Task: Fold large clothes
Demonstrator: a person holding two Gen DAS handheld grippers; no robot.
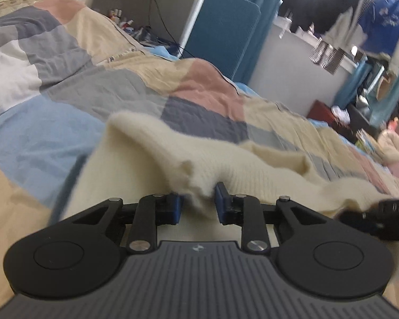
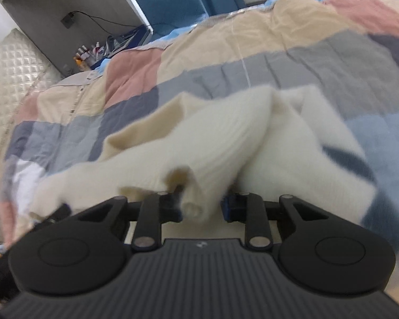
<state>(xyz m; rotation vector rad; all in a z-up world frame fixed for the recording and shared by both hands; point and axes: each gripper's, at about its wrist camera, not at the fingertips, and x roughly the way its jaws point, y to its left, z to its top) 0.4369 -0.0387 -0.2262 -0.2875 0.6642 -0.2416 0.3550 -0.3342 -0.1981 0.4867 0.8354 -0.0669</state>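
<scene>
While grips: left gripper (image 1: pixel 198 203) and right gripper (image 2: pixel 202 205) each pinch bunched cream sweater (image 1: pixel 151 159) between their fingers.
Progress: early, sweater rumpled on bed quilt (image 1: pixel 66 79).
Left: every fold.

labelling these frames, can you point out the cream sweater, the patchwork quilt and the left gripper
cream sweater (image 1: pixel 151 154), left wrist view, on the raised fold above the gripper.
patchwork quilt (image 1: pixel 98 90), left wrist view, on a bare grey patch beyond the sweater.
left gripper (image 1: pixel 198 199), left wrist view, midway between its blue fingertips, where knit is bunched.
</scene>
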